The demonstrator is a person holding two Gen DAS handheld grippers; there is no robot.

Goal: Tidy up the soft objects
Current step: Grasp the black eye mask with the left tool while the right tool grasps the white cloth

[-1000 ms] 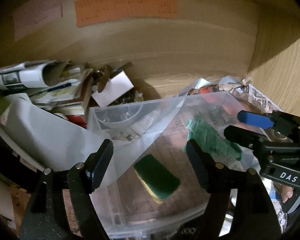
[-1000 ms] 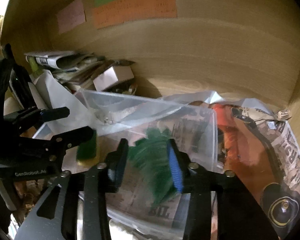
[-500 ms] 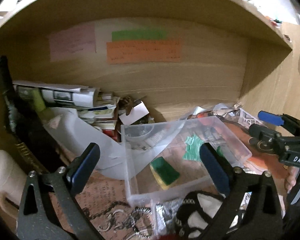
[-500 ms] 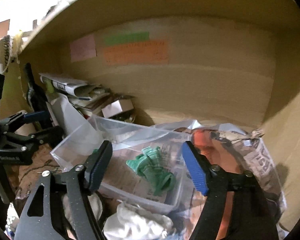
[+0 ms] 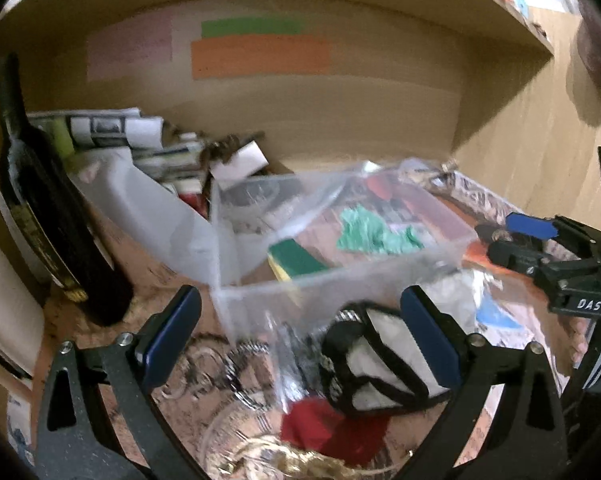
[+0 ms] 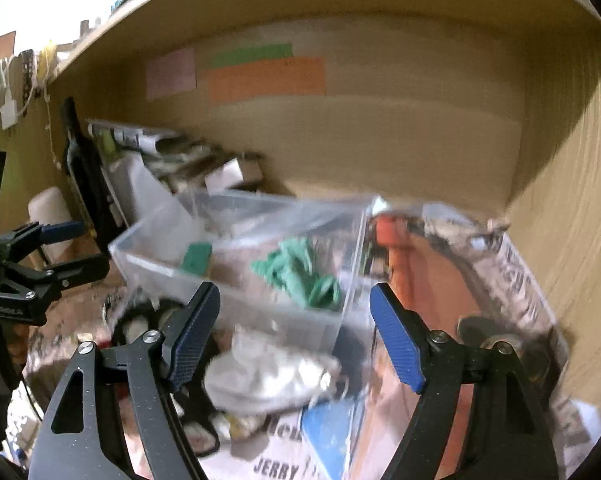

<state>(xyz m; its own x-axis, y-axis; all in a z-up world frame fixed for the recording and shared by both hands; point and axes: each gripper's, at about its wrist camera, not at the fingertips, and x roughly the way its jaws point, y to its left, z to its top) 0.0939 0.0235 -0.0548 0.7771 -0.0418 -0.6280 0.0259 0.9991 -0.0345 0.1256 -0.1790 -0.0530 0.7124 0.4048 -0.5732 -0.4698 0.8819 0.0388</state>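
Grippers first, since they're closest to the cameras: left gripper [image 5: 300, 336] has its jaws spread wide with nothing between the pads, and right gripper [image 6: 294, 332] is the same, wide apart and holding nothing. Both hang on the near side of the clear plastic bin [image 5: 340, 280], which I'll use as the reference. Right in front of the bin there's a white pouch with black trim [image 5: 376, 368] and a red cloth [image 5: 324, 428] nearer still, plus a crumpled white cloth [image 6: 268, 372] just off the bin's near wall in the right wrist view. Inside the bin sits a green and yellow sponge [image 5: 292, 258] toward its left end, and a bunched-up green cloth [image 5: 372, 232] toward its right end, the two a bit apart. A loose clear plastic sheet drapes over the bin's back. Left of the bin stands a dark bottle [image 5: 48, 208]. Behind the bin, a pile of rolled newspapers [image 5: 100, 128] leans by the wooden back panel, which has an orange paper strip [image 5: 260, 58] stuck on it. Pretty blurry overall.
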